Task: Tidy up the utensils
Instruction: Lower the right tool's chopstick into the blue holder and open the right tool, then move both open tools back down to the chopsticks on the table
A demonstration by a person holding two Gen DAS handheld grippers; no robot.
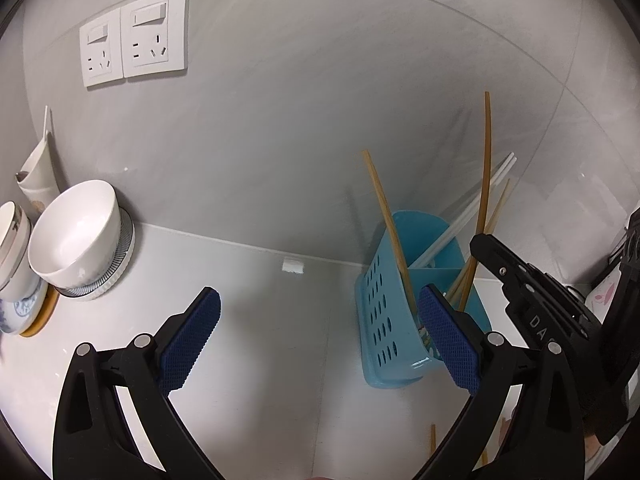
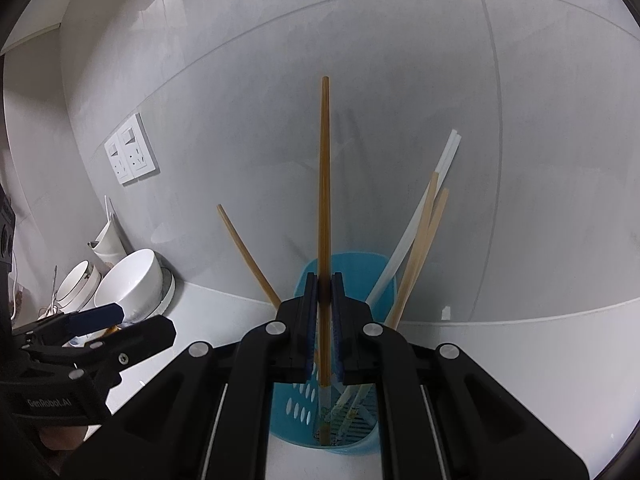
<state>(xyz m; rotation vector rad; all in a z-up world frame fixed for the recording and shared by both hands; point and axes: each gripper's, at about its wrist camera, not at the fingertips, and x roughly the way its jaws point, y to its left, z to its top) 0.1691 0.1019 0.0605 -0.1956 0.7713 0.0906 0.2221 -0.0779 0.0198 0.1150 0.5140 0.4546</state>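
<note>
While the right gripper (image 2: 325, 292) pinches an upright wooden chopstick (image 2: 325, 184) over the blue holder (image 2: 348, 268) at lower centre, lower it straight, then release; left gripper (image 1: 320, 336) waits wide open.

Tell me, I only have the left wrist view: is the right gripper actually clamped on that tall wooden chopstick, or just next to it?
Observer: Clamped. In the right wrist view the right gripper is shut on the tall wooden chopstick, which stands nearly upright between the pads.
Operator: Is its lower end inside the blue holder yet?
Observer: Yes, the lower end reaches down into the blue holder, close to its slotted floor; I cannot tell whether it touches.
Operator: What else is in there?
Observer: Two more wooden chopsticks and a white pair lean right; a single wooden one leans left.
</note>
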